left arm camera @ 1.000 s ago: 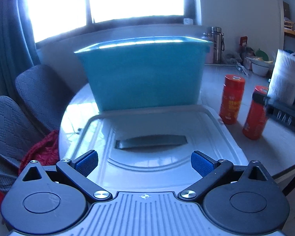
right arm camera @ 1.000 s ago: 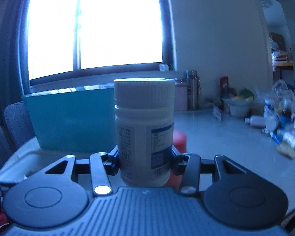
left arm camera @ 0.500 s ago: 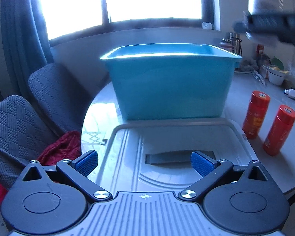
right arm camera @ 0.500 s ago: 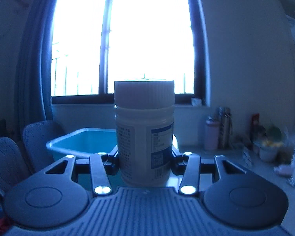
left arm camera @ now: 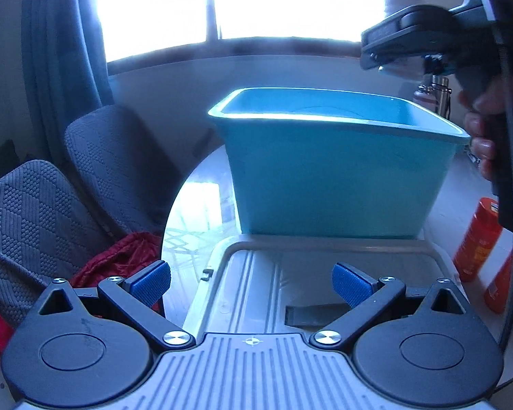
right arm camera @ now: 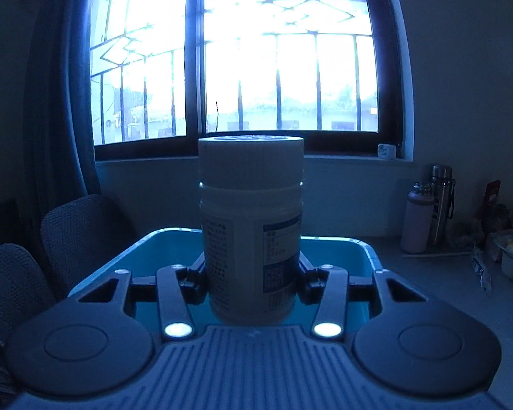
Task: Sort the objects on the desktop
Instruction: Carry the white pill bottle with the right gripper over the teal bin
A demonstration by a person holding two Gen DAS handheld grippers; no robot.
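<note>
Nearest the right wrist camera, the right gripper [right arm camera: 253, 282] is clenched on a white pill bottle [right arm camera: 251, 229], held upright by its lower body with the ribbed cap uppermost. Just beyond and below it lies the open teal bin [right arm camera: 366, 256] — so the step in hand looks like the carry-and-drop of this bottle into the bin. The next move calls for bringing the bottle over the bin's opening, lowering it a little, and only then easing the jaws apart.

In the left wrist view, the left gripper [left arm camera: 251, 282] stands released, its blue pads [left arm camera: 152, 282] wide apart with nothing between them, above a grey lid [left arm camera: 249, 273] on the table. Past the lid stands the same bin, and two red canisters [left arm camera: 478, 239] wait at its right.

The bin's floor is largely hidden, so its contents cannot be told. The bottle's label is too dim to read, and a hand [left arm camera: 482, 136] and cable cut off part of the canisters.
</note>
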